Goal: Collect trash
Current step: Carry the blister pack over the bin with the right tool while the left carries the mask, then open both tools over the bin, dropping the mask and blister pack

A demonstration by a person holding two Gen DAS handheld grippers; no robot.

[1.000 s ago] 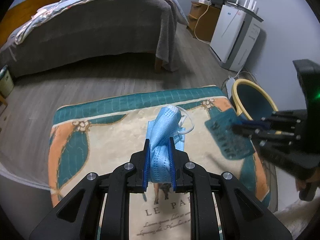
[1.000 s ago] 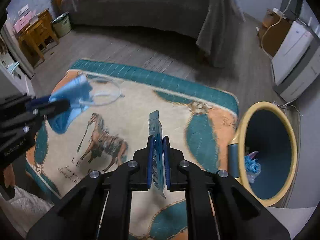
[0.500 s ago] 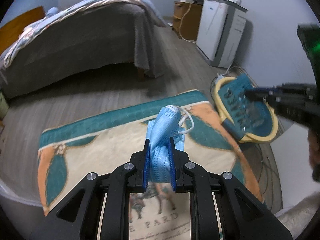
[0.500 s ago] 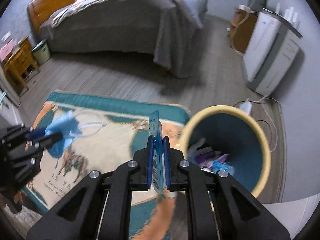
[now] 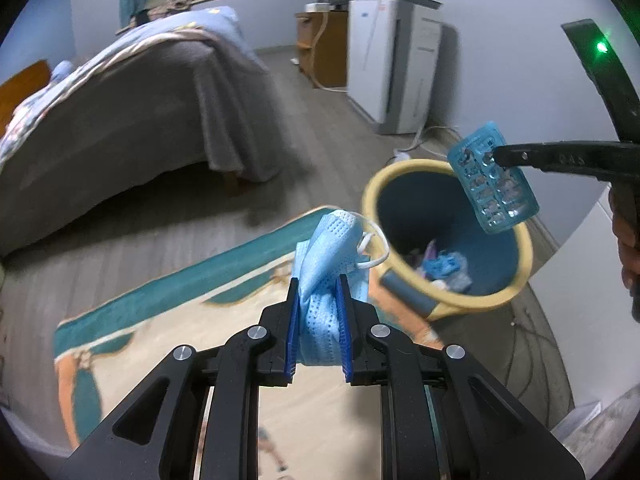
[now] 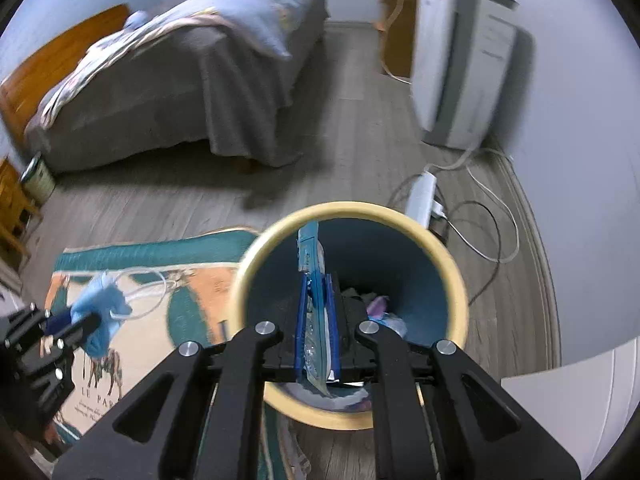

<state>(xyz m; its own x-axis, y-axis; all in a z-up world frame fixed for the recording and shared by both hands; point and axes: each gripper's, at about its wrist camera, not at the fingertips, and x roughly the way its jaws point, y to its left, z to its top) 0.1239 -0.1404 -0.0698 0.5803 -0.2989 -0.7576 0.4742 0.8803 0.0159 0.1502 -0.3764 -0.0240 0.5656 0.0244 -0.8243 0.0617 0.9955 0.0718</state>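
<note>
Blue blister pack (image 6: 316, 300), long axis upright over the bin (image 6: 452, 276), clamped in the right jaws; left jaws grip a mask (image 5: 324, 280).

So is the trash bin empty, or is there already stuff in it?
Not empty. The trash bin already has crumpled blue and purple scraps at its bottom, visible through its open mouth in both wrist views.
</note>
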